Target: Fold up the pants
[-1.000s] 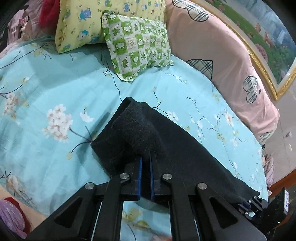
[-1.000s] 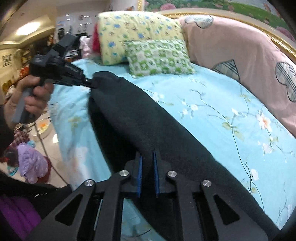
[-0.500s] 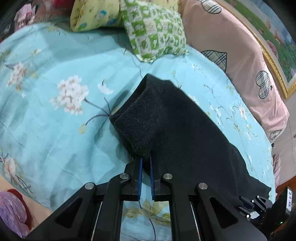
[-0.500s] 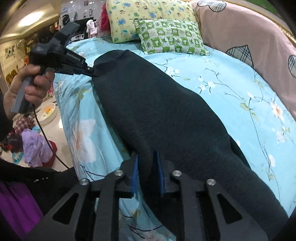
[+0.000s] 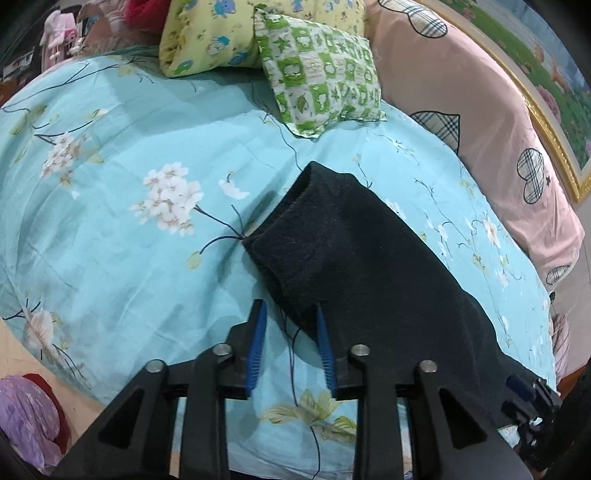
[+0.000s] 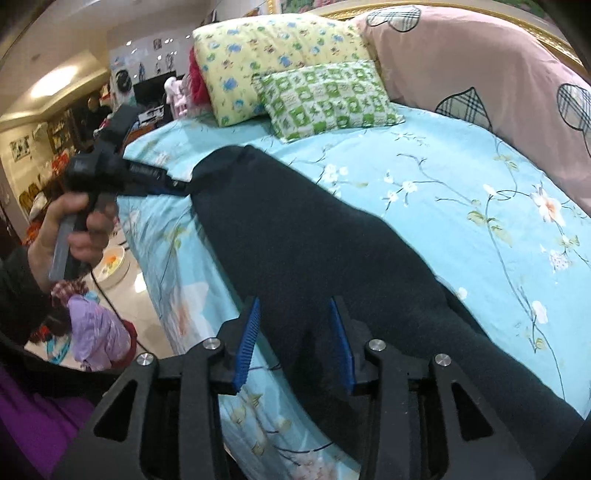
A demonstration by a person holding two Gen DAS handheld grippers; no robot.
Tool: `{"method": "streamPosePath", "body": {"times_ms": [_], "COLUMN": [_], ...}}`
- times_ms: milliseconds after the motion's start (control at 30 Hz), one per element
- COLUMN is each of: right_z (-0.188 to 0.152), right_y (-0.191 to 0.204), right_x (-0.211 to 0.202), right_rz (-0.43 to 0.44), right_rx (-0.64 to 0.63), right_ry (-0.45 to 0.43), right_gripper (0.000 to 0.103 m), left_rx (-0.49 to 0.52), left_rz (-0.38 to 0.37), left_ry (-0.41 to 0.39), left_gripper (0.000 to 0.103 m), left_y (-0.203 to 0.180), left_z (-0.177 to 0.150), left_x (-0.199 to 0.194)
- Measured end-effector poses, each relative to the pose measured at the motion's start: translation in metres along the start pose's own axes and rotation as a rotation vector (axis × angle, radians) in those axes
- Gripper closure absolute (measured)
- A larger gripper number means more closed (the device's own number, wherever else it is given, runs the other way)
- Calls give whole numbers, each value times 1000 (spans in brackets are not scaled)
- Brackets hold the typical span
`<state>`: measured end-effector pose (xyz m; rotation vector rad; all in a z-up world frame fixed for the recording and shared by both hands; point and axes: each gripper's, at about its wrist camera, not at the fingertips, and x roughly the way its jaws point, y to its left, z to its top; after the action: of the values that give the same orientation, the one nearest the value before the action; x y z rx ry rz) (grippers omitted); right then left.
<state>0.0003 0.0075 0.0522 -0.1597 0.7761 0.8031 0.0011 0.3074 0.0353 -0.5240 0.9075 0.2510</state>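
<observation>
Bed with turquoise floral sheet (image 5: 110, 258). On it: long black knit pants (image 5: 362, 258), flat near front edge; green-white checked pillow (image 5: 325, 85) and yellow cartoon-print pillow (image 5: 207, 33) at head; pink heart-patterned quilt (image 5: 480, 110) along far side.

The pants (image 6: 295, 236) run under the right gripper (image 6: 295, 325) – near end hidden

A bed (image 5: 110, 258) with a turquoise sheet printed with white blossoms fills the view. At its head edge a yellow pillow (image 6: 266, 59) leans with a green-and-white checked pillow (image 5: 321, 88) in front, touching it. A pink quilt (image 5: 480, 122) with plaid hearts lies along the far side against a gilt frame (image 5: 546, 122). Purple clothing (image 6: 96, 328) lies on the floor beside the bed's near edge.
</observation>
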Motion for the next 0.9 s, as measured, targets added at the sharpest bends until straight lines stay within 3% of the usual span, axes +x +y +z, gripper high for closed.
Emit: {"method": "streamPosePath", "body": {"times_ms": [100,200,500,767,900], "right_z": [8,20,60,84,83], "right_y": [-11,-28,-82,-111,-112], "right_x": [1,6,38,103,137], "right_rz": [-13,-22,68,167,203], "right_rx": [39,90,242,289,265], "right_ry": [-8,-19,-2,144,271], "right_gripper": [63,63,63,63,63], "left_rx": [-19,-31,-45,-48,-39], "left_rz": [-8,-18,-14,-18,-21], "left_ry": [-1,-2,17,45,50], "left_gripper": [68,57,56,56,56], "left_y": [4,6,9,9,7], "left_z": [1,3,7,9,13], "left_x": [-2,-3,7,25,35]}}
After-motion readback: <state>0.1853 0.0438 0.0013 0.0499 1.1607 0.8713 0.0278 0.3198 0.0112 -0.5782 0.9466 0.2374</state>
